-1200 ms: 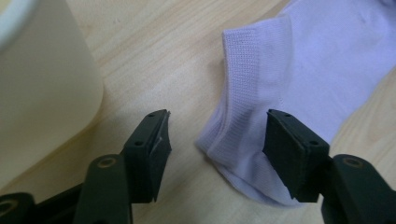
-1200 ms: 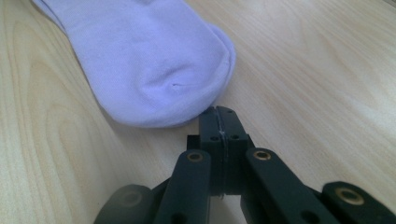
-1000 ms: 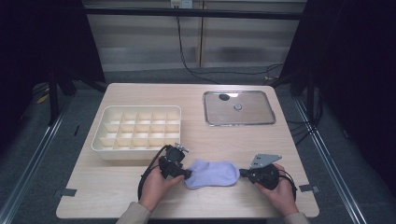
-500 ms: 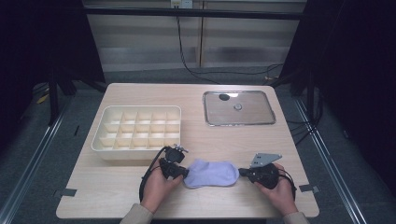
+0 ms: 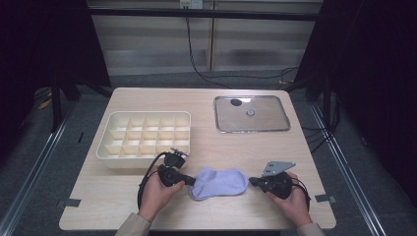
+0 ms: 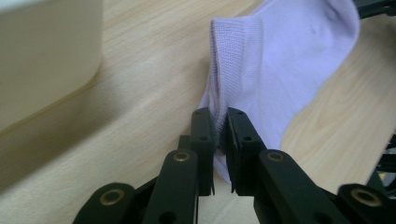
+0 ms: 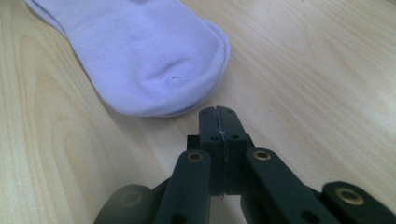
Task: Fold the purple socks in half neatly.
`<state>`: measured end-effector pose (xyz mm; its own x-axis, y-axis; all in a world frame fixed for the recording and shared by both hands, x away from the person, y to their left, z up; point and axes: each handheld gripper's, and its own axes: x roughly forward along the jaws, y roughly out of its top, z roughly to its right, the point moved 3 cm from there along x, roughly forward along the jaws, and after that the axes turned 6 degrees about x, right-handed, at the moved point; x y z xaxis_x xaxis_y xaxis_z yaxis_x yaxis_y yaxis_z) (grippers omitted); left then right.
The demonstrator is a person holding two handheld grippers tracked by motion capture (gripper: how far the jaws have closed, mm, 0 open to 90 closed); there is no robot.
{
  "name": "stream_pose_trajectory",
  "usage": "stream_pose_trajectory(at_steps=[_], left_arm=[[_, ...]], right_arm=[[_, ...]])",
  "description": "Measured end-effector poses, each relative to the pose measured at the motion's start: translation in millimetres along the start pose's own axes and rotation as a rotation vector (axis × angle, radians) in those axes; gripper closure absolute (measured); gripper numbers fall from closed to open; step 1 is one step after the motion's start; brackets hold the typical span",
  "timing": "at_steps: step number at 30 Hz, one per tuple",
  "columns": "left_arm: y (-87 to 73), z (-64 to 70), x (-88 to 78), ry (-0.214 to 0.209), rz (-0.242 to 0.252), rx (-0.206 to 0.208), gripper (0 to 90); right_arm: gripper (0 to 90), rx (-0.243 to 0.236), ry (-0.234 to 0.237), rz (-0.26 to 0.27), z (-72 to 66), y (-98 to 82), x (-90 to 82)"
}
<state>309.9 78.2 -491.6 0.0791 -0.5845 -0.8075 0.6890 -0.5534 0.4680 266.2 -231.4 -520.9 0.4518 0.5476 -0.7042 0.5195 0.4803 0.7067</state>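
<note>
The soft lilac knitted sock (image 5: pixel 219 183) lies flat on the pale wooden surface (image 5: pixel 236 147) near its front edge, its ribbed cuff pinched by the left gripper (image 6: pixel 220 135), whose fingers have just been closing, while the right gripper (image 7: pixel 218 116) rests clenched and empty just beside the toe.

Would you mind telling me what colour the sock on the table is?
The sock is plain pale lilac, with a ribbed cuff; the left gripper view shows it best.
</note>
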Motion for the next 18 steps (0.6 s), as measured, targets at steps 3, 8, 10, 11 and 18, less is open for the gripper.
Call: stream_pose_trajectory(at_steps=[3, 8, 10, 11, 18], left_arm=[[1.2, 1.2, -1.8, -0.015, -0.001, -0.001, 82.3], [2.3, 1.4, -4.3, -0.035, 0.004, -0.002, 82.3], [2.8, 2.3, -6.1, -0.054, 0.008, -0.003, 82.3], [3.3, 3.1, -8.3, -0.066, 0.013, -0.005, 82.3], [3.8, 1.8, -9.9, -0.059, 0.004, -0.01, 82.4]], right_arm=[[90.0, 0.002, -0.005, 0.001, -0.4, 1.7, 1.3], [90.0, -0.016, -0.006, 0.002, -3.9, 5.6, 5.5], [90.0, -0.018, -0.004, 0.002, -4.9, 6.3, 5.9], [90.0, -0.026, 0.004, 0.006, -6.2, 7.5, 6.2], [90.0, -0.026, 0.017, 0.004, -7.9, 8.9, 7.9]])
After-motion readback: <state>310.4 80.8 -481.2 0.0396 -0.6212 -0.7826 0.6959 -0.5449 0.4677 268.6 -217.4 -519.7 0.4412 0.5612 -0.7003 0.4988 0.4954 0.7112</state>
